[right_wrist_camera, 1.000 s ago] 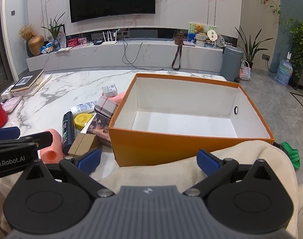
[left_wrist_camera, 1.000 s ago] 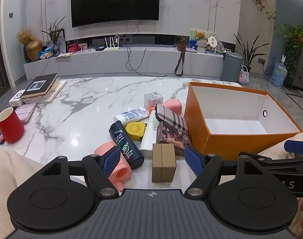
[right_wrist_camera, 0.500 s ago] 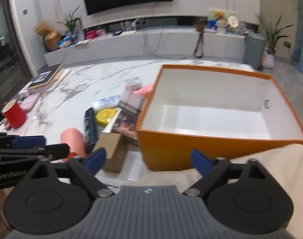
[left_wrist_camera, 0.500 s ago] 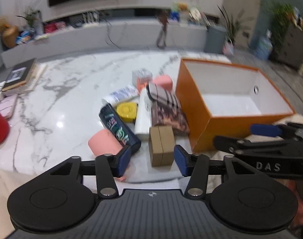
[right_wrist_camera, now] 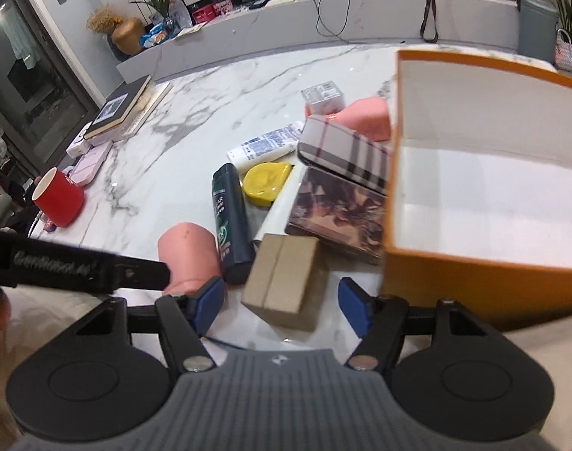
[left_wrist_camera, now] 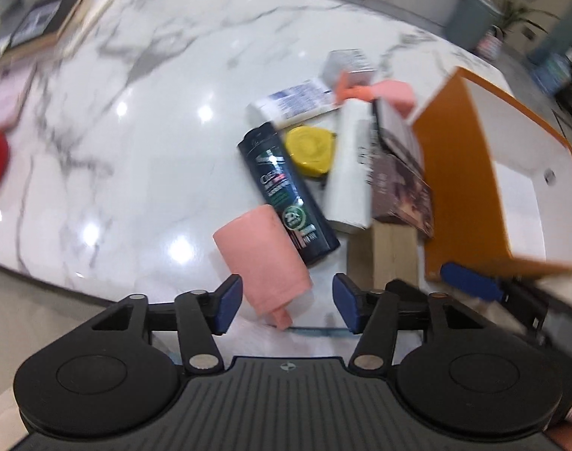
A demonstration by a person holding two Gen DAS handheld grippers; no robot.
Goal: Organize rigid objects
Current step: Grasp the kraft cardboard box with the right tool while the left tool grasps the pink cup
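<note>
A pink bottle (left_wrist_camera: 263,259) lies on the marble table (left_wrist_camera: 135,150) near its front edge. My left gripper (left_wrist_camera: 288,306) hangs over it, jaws opening, pads on either side of the bottle's neck end and not touching. A brown cardboard box (right_wrist_camera: 282,278) sits between the pads of my right gripper (right_wrist_camera: 282,306), whose jaws are closing with gaps on both sides. Behind them lie a dark shampoo bottle (right_wrist_camera: 229,225), a yellow tape measure (right_wrist_camera: 265,180), a white tube (right_wrist_camera: 267,144), a plaid case (right_wrist_camera: 346,154) and a patterned box (right_wrist_camera: 338,214). The orange box (right_wrist_camera: 474,274) stands open on the right.
A red cup (right_wrist_camera: 58,199) and stacked books (right_wrist_camera: 120,109) sit at the table's left side. A second pink item (right_wrist_camera: 365,116) and a small clear box (right_wrist_camera: 321,94) lie behind the pile. A long white box (left_wrist_camera: 351,173) lies beside the tape measure.
Both grippers tipped downward and moved in toward the pile. The left now straddles the pink bottle, the right the cardboard box. The right jaws narrowed; the left narrowed, then widened.
</note>
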